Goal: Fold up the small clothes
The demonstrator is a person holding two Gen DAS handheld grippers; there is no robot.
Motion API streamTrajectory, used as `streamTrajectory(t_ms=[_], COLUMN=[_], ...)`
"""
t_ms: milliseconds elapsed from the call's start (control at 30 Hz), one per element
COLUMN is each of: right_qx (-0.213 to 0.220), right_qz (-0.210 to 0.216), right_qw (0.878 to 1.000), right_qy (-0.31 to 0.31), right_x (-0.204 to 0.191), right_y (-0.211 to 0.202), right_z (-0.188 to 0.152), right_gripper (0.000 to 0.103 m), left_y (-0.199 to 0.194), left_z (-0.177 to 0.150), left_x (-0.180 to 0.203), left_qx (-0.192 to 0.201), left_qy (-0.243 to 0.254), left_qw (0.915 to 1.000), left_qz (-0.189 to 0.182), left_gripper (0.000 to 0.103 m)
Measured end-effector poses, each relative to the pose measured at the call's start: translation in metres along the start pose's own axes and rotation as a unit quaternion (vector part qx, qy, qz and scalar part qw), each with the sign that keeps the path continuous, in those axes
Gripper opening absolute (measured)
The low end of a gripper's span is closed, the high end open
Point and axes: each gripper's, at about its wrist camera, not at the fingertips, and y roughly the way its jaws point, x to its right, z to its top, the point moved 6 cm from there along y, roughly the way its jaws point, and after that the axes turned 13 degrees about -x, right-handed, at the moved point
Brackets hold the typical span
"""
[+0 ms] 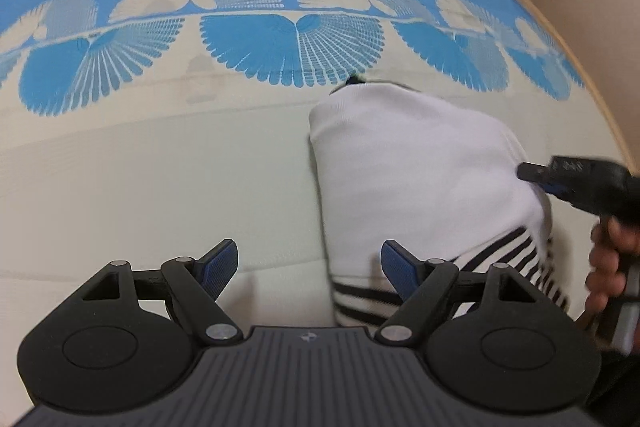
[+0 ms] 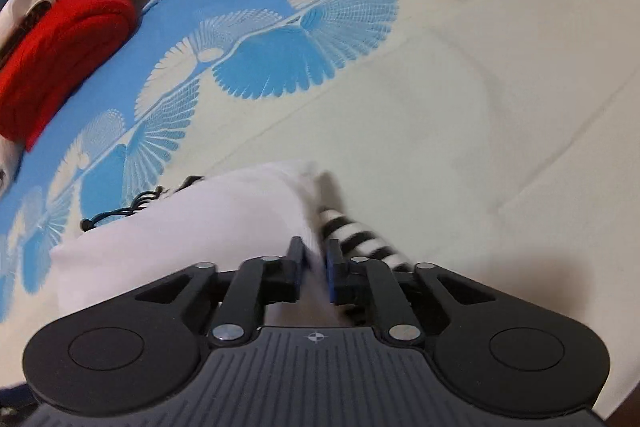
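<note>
Right wrist view: right gripper (image 2: 316, 267) pinches the white striped garment (image 2: 180, 227) on the bed cover (image 2: 440, 107); left gripper (image 1: 308, 267) hangs wide apart, holding nothing.

The left gripper (image 1: 310, 265) hangs tilted downward with its jaws spread wide — nothing sits between the blue pads. The right gripper (image 2: 316, 269) also points downward, its jaws drawn close on a fold of white cloth. A hand (image 1: 608, 263) grips the right gripper's handle — fingers curled.
</note>
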Motion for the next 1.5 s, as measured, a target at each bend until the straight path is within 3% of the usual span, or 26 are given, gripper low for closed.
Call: streamTrajectory(t_ms=[33,100,167,233,300,367,433,567,667,767,867,933,967,1000,1067,1200,1433,1500], right_qx=[0.024,0.064,0.061,0.002,-0.087,-0.128,-0.115,-0.078,-0.102,-0.127,-0.132,-0.134,-0.132,-0.132,-0.125,-0.083,-0.014,0.002], right_qz=[-0.008,0.013,0.067,0.092,0.043,-0.017,-0.026,0.019,0.029,0.021,0.021,0.025,0.029,0.041,0.062,0.097,0.162,0.166], right_qw=[1.000,0.997,0.994,0.991,0.986,0.980,0.983,0.991,0.989,0.985,0.986,0.987,0.987,0.987,0.986,0.986,0.979,0.977], right_qy=[-0.014,-0.035,-0.062,-0.099,-0.133,-0.150,-0.142,-0.110,-0.108,-0.111,-0.098,-0.089,-0.088,-0.086,-0.090,-0.108,-0.127,-0.137], right_x=[-0.001,-0.004,-0.007,-0.010,-0.003,0.009,0.017,0.019,0.016,0.008,0.005,0.005,0.004,0.001,-0.009,-0.035,-0.102,-0.122], right_y=[-0.011,-0.032,-0.043,-0.030,0.001,0.020,0.016,0.001,0.009,0.022,0.026,0.029,0.027,0.026,0.021,0.006,-0.006,-0.005], right_z=[0.001,0.001,-0.002,-0.015,-0.035,-0.047,-0.043,-0.033,-0.041,-0.045,-0.045,-0.042,-0.043,-0.043,-0.043,-0.036,-0.021,-0.021], right_gripper=[0.031,0.052,0.052,0.053,0.053,0.056,0.056,0.057,0.067,0.068,0.068,0.065,0.055,0.036,0.007,0.005,0.003,0.003], left_y=[-0.001,-0.002,-0.003,0.001,0.009,0.019,0.031,0.058,0.076,0.093,0.103,0.104,0.101,0.097,0.078,0.025,-0.022,-0.032], left_z=[0.002,0.007,0.013,0.019,0.023,0.027,0.030,0.035,0.043,0.046,0.051,0.054,0.055,0.058,0.063,0.077,0.097,0.103], left_x=[-0.001,-0.004,-0.005,-0.004,-0.004,-0.002,-0.002,-0.005,-0.005,-0.005,-0.001,0.002,0.003,0.004,0.005,0.001,-0.066,-0.084], left_qx=[0.002,0.007,0.013,0.012,0.003,-0.007,-0.019,-0.041,-0.048,-0.061,-0.061,-0.058,-0.054,-0.048,-0.019,0.056,0.122,0.135], left_qy=[-0.012,-0.039,-0.066,-0.095,-0.118,-0.134,-0.152,-0.183,-0.200,-0.221,-0.215,-0.197,-0.181,-0.168,-0.149,-0.104,-0.101,-0.096], left_qw=[0.9998,0.9981,0.9945,0.9890,0.9836,0.9798,0.9766,0.9688,0.9596,0.9493,0.9493,0.9544,0.9596,0.9641,0.9712,0.9831,0.9830,0.9828], left_qz=[-0.014,-0.046,-0.080,-0.113,-0.137,-0.148,-0.151,-0.163,-0.192,-0.215,-0.221,-0.216,-0.208,-0.200,-0.186,-0.140,-0.093,-0.082], left_gripper=[0.084,0.084,0.084,0.084,0.084,0.084,0.084,0.089,0.092,0.094,0.094,0.088,0.075,0.054,0.042,0.040,0.043,0.051])
